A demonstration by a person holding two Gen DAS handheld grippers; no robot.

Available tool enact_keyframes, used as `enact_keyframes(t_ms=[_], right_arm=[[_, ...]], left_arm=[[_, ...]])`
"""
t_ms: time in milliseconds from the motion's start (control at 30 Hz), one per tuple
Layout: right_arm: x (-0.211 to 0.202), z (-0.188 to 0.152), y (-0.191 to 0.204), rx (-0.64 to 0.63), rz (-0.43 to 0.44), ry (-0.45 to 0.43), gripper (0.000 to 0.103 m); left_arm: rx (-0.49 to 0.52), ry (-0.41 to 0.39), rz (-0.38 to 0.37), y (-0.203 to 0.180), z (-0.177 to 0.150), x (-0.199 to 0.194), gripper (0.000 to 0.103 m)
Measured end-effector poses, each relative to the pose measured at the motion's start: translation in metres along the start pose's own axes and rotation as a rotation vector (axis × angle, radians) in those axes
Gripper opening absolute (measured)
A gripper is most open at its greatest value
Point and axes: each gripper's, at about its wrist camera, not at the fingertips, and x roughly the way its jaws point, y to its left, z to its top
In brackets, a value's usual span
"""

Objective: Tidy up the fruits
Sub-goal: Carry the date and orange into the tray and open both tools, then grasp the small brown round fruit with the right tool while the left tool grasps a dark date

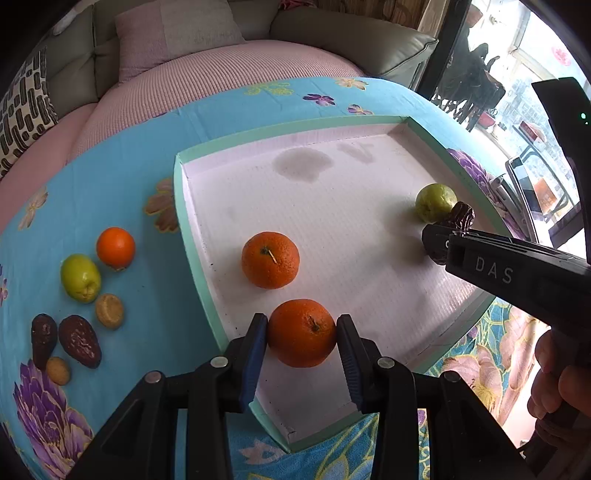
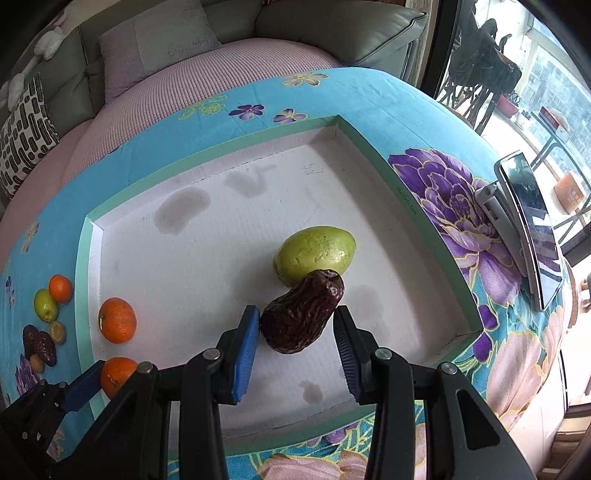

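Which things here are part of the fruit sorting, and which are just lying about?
Job:
- orange in left tool
- dark date in right tool
- tray holding second orange and green fruit
- loose fruits on the cloth

Lying about:
- phone on stand
- sofa cushions

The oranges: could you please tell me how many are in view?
3. One sits clamped in the left claw over the tray's near edge, one lies on the tray floor just beyond, and one rests on the cloth outside. Others may be out of view.
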Motion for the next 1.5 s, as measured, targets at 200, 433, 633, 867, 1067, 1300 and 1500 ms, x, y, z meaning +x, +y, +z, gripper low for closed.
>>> enact_keyframes(t_ms=[200, 433, 633, 867, 1067, 1300, 1500], right_arm=[[0.005, 0.000, -0.001, 0.000, -0.005, 0.015, 0.043], [0.008, 0.002, -0.002, 0.006, -0.014, 0.031, 0.043], [0.013, 0.003, -0.005, 0.029, -0.004, 0.046, 0.047], [-0.001, 0.005, -0.009, 0.057, 0.010, -0.008, 0.056], [-0.012, 0.008, -0.008, 0.063, 0.027, -0.049, 0.060], [-0.024, 0.009, 0.001, 0.034, 0.042, -0.111, 0.069], [-0.030, 0.009, 0.027, -0.030, 0.068, -0.148, 0.070]], left_arm=[[0.001, 0.003, -0.002, 0.001, 0.001, 0.001, 0.041], [0.009, 0.017, 0.007, 0.000, 0.001, 0.004, 0.046], [0.018, 0.007, 0.010, 0.000, 0.002, 0.000, 0.061], [0.020, -0.040, 0.021, 0.005, 0.005, -0.017, 0.066], [-0.051, -0.091, 0.060, 0.038, 0.009, -0.032, 0.078], [-0.266, -0.144, 0.224, 0.121, 0.001, -0.053, 0.097], [-0.481, -0.177, 0.390, 0.199, -0.026, -0.078, 0.102]])
